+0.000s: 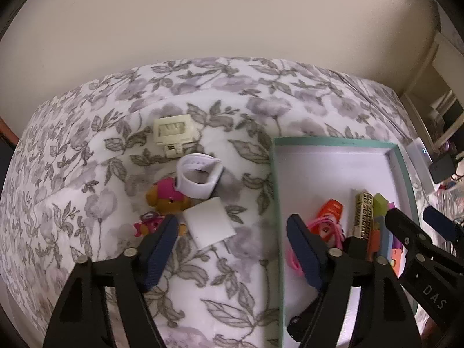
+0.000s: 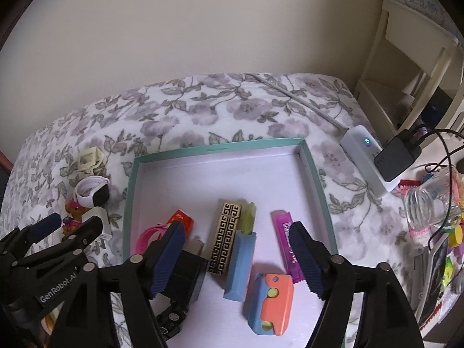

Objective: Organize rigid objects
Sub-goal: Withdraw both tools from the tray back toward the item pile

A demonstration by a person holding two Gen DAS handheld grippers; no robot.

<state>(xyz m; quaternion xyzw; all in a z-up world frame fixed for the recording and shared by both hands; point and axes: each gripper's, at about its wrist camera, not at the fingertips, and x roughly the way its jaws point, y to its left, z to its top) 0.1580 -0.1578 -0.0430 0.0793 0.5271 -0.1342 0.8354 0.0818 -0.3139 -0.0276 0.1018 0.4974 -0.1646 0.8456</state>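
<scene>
A teal-rimmed tray (image 2: 314, 174) lies on the floral bedspread; its rim also shows in the left wrist view (image 1: 277, 191). In it lie a gold patterned bar (image 2: 224, 242), a blue block (image 2: 240, 264), an orange and blue toy (image 2: 271, 303), a purple tube (image 2: 285, 246), a pink band (image 2: 148, 237), an orange pack (image 2: 182, 220) and a black object (image 2: 185, 272). My right gripper (image 2: 237, 256) is open above them. My left gripper (image 1: 232, 249) is open over the tray's left rim. Left of the tray lie a white watch (image 1: 198, 178), a plush dog (image 1: 166, 200), a white square (image 1: 210, 227) and a cream gadget (image 1: 172, 132).
A white power strip (image 2: 365, 156) with a black charger (image 2: 397, 156) lies right of the tray. A glass jar (image 2: 429, 206) and colourful clutter sit at the far right. A cream shelf unit (image 2: 406, 66) stands behind. A plain wall runs along the bed's far side.
</scene>
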